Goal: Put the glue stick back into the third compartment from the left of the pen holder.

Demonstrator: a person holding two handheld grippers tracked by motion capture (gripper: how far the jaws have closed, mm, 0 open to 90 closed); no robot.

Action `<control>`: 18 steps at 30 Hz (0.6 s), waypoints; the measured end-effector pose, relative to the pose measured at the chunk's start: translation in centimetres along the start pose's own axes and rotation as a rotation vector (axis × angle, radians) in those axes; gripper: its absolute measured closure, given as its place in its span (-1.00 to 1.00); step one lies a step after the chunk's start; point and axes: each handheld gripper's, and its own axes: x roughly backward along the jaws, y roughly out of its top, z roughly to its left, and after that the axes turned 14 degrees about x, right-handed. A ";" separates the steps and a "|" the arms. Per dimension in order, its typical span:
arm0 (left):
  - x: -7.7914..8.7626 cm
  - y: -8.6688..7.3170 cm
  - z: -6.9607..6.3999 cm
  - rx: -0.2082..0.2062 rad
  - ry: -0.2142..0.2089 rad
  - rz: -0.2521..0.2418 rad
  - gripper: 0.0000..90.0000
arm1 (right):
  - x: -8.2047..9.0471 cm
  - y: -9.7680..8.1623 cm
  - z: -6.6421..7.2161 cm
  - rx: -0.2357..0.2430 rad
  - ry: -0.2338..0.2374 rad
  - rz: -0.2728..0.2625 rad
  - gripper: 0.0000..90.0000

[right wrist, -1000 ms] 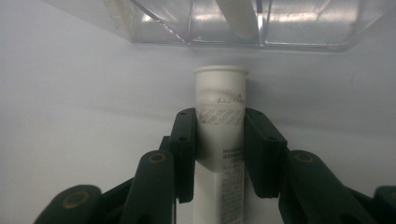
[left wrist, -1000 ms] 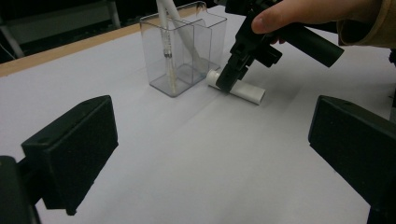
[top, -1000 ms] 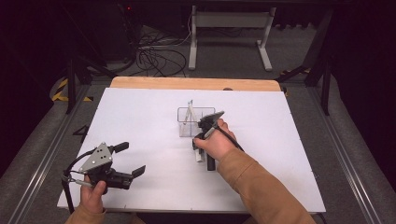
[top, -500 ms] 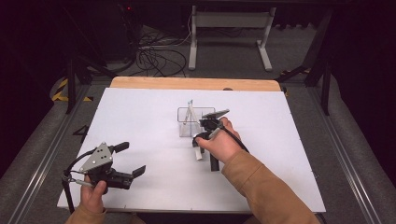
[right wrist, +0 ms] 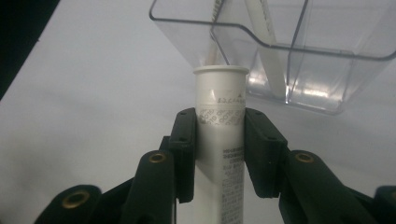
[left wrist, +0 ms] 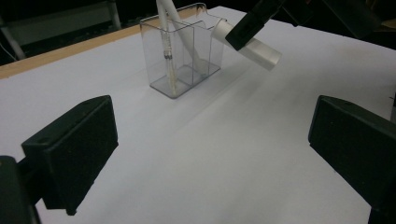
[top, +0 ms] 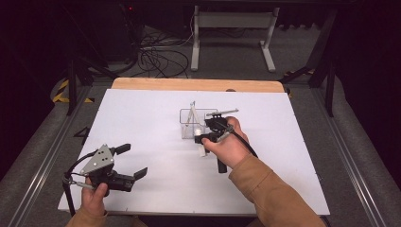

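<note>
A white cylindrical tube (right wrist: pixel 220 93) with small print is clamped between the pads of my right gripper (right wrist: pixel 220 119). Its capped end points at a clear plastic organizer (right wrist: pixel 322 60). In the high view the right gripper (top: pixel 203 138) holds the tube (top: pixel 203 150) tilted, just in front of the organizer (top: pixel 185 119) at the table's middle. A thin white stick (left wrist: pixel 167 44) leans inside the organizer (left wrist: pixel 187 56). From the left gripper view, the tube (left wrist: pixel 250 45) hangs above the table beside the organizer. My left gripper (top: pixel 133 161) stands open and empty at the front left.
The white table top (top: pixel 142 118) has a wooden strip (top: pixel 189 84) along its far edge. Beyond it are cables (top: pixel 156 56) and a metal stand (top: pixel 231 28) on the floor. Metal rails (top: pixel 42 161) run along both sides.
My right hand has risen a little with the tube and drawn slightly closer to the organizer. The left gripper has stayed where it was.
</note>
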 end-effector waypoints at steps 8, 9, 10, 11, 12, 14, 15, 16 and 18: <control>0.0 0.0 0.0 -0.001 0.001 -0.001 -0.95 | 1.3 0.0 -0.2 0.054 0.030 -0.088 0.49; 0.0 0.0 0.0 -0.003 0.002 -0.003 -0.95 | 1.5 -0.1 -0.2 0.063 0.031 -0.102 0.49; -0.1 0.0 0.0 -0.002 0.003 -0.003 -0.95 | 1.6 -0.1 -0.3 0.075 0.036 -0.117 0.49; -0.1 0.0 0.0 -0.002 0.002 -0.003 -0.95 | 1.7 -0.1 -0.2 0.080 0.039 -0.127 0.49; -0.1 0.0 0.0 -0.003 0.002 -0.003 -0.95 | 1.8 -0.1 -0.3 0.093 0.043 -0.144 0.49; -0.1 0.0 0.0 0.000 0.002 -0.002 -0.95 | 2.1 0.0 -0.3 0.114 0.049 -0.176 0.49; 0.0 0.0 0.0 0.000 0.002 -0.002 -0.95 | 2.2 0.0 -0.3 0.125 0.056 -0.191 0.49; 0.0 0.0 0.0 0.000 0.000 -0.001 -0.95 | 2.3 0.0 -0.3 0.137 0.056 -0.206 0.49; 0.0 0.0 0.0 -0.001 0.001 -0.002 -0.95 | 2.5 0.1 -0.3 0.153 0.058 -0.231 0.49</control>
